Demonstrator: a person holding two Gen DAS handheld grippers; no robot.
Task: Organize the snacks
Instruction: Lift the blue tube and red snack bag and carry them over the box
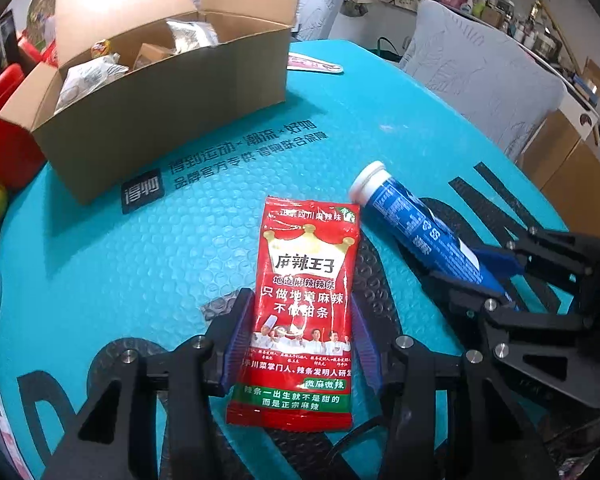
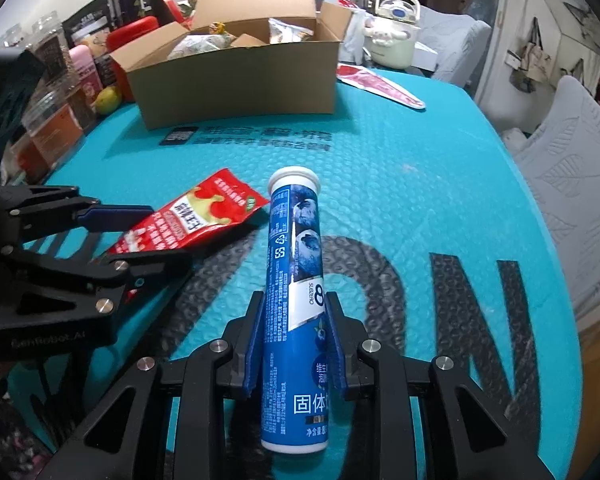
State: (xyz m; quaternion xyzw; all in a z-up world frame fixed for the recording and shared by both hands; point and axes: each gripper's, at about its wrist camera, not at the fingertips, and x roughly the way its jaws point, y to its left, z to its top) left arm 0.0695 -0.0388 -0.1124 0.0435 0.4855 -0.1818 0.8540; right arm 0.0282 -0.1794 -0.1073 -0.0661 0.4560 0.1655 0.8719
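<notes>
My left gripper (image 1: 300,304) is shut on a red snack packet (image 1: 304,280) with Chinese print, its blue pads on both long edges, over the teal mat. My right gripper (image 2: 294,308) is shut on a blue tube (image 2: 296,280) with a white cap, pointing away from me. In the left wrist view the tube (image 1: 412,224) lies to the right of the packet, in the right gripper (image 1: 452,264). In the right wrist view the packet (image 2: 192,220) is at the left, in the left gripper (image 2: 140,232). An open cardboard box (image 1: 160,92) holding several snack bags stands at the back, also in the right wrist view (image 2: 240,76).
A teal bubble mat (image 2: 420,152) covers the table. A flat red packet (image 2: 380,84) lies right of the box. Jars, a red case (image 1: 0,128) and a yellow fruit (image 2: 108,100) crowd the left edge. A cream kettle (image 2: 392,32) stands behind; padded chairs (image 1: 480,76) stand at the right.
</notes>
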